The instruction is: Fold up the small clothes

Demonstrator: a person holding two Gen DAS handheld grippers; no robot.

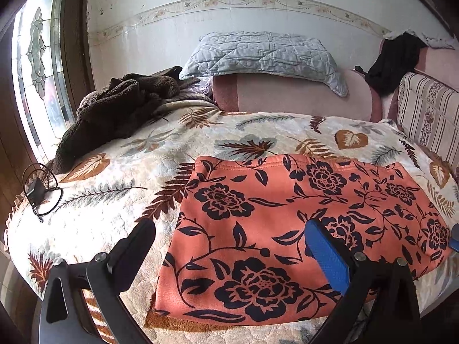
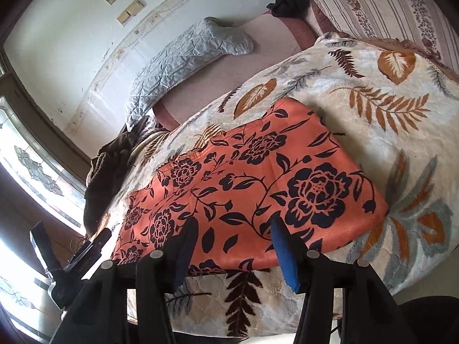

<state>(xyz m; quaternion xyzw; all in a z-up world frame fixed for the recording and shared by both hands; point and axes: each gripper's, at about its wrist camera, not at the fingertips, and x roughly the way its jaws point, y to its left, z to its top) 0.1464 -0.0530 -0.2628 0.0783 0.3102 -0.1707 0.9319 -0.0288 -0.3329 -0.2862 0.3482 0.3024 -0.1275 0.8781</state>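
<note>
Covering most of both views, the leaf-print blanket [image 1: 120, 172] forms the work surface and serves as the reference for all positions below. Its near edge falls away below both grippers; its far edge meets a pink bolster [image 1: 292, 94], on which a grey quilted pillow [image 1: 258, 54] lies against the wall.

The orange floral garment [image 1: 287, 215] lies flat on the blanket, near its front edge. In the left wrist view the garment occupies the right half of the blanket, with its stitched hem on the far side and its left edge running straight toward the camera. Bare blanket stands open to the left of that edge and beyond the hem.

A brown fleece heap [image 1: 114, 114] occupies the far left corner of the blanket, well apart from the garment. A black charger with its cable [image 1: 36, 192] rests at the left edge.

The left gripper [image 1: 229, 235] hangs above the garment's left edge with jaws spread wide: the black finger is over bare blanket, the blue-padded finger over the cloth. Nothing is between the pads.

The right gripper [image 2: 233, 229] stands above the garment's near edge, jaws parted about halfway, with no cloth pinched.

Only the right wrist view shows the garment's right corner and the open blanket beyond it, up to a striped cushion [image 2: 387, 3]. It also shows the left gripper's body at lower left. Only the left wrist view shows the charger.
</note>
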